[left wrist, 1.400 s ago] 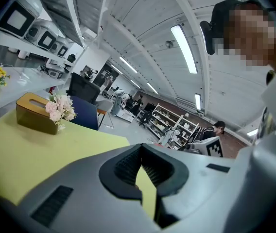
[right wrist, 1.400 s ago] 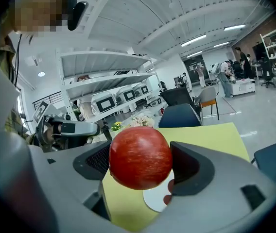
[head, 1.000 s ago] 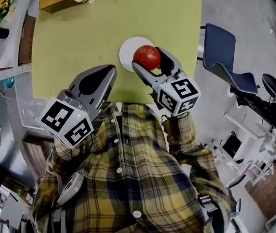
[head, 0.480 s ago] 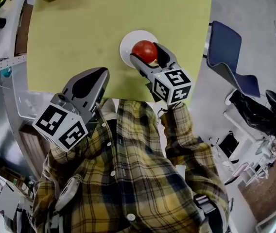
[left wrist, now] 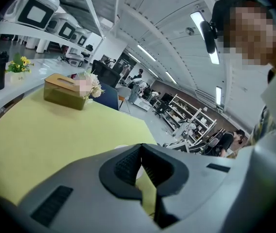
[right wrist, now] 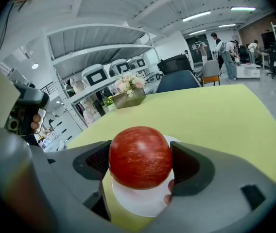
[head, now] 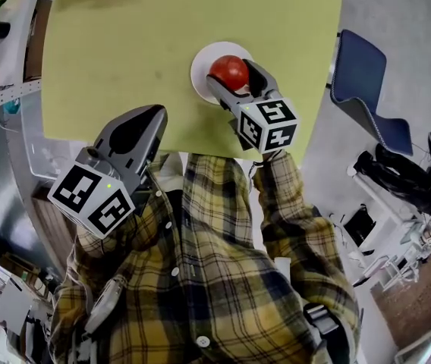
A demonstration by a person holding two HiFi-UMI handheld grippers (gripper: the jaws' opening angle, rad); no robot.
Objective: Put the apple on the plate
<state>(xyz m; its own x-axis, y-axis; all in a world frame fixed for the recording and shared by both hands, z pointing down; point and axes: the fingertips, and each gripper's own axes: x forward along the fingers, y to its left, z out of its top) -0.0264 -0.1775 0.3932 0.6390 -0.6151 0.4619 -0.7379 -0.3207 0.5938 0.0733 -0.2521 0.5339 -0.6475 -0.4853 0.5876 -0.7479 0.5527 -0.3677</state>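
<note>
Over the white plate, close to the counter's near edge, the right tool reaches forward on an outstretched plaid sleeve, its jaws pinching the red apple by two opposite sides. Apple sits above the plate's middle; contact with the plate cannot be told. Apple round, skin streaked, stem end not discernible, so no heading to note. Left tool held back at the person's left, above the counter's near edge, nose pointing forward, jaws pressed together on nothing. Cube on the right tool carries black-and-white square markers. Far edge of counter: tan box with pale flowers.
</note>
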